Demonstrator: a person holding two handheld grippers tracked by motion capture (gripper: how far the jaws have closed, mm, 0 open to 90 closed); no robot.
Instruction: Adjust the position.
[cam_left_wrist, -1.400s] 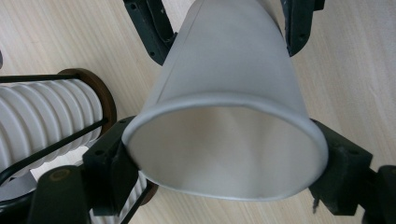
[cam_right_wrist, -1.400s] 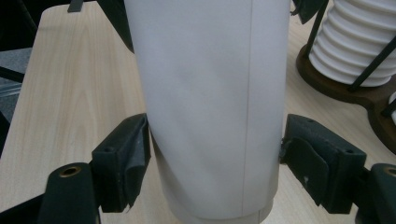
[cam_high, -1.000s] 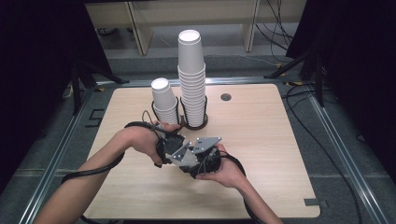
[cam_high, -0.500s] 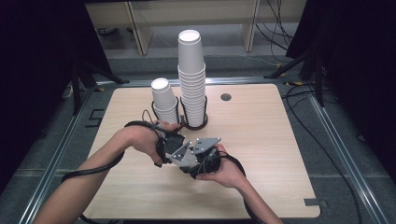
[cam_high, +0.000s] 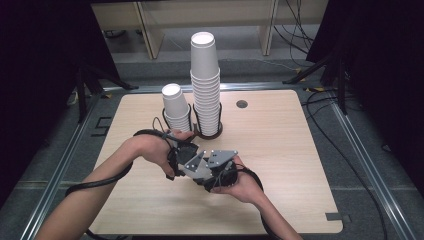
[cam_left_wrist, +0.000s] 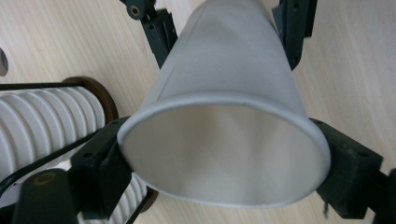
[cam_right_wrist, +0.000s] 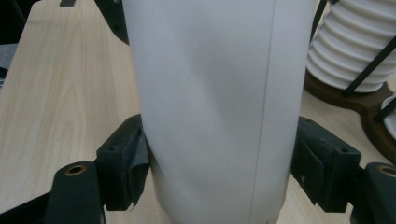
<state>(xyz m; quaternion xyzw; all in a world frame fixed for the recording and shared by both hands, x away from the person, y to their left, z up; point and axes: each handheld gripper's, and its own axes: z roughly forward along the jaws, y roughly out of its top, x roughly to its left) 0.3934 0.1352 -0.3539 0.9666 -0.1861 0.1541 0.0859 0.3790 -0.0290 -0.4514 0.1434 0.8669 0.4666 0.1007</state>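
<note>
A white paper cup (cam_left_wrist: 224, 116) is held between the two tools just above the light wooden table (cam_high: 280, 150), in front of the cup stacks. In the left gripper view its open rim faces the camera, and the left tool (cam_left_wrist: 224, 163) presses its black jaws against the rim on both sides, clamped on the cup. Farther up the cup wall, the other tool's jaws flank the narrower end. In the right gripper view the right tool (cam_right_wrist: 219, 172) squeezes the same cup's smooth wall from either side, its seam running down the front.

In the high view both hands meet near the table's middle, the left hand (cam_high: 150, 150) and right hand (cam_high: 242, 182) close together. Behind them stand a short stack of white paper cups (cam_high: 176, 107) and a tall stack of white paper cups (cam_high: 206, 85), each in a black wire holder on a dark round base (cam_high: 207, 132).
</note>
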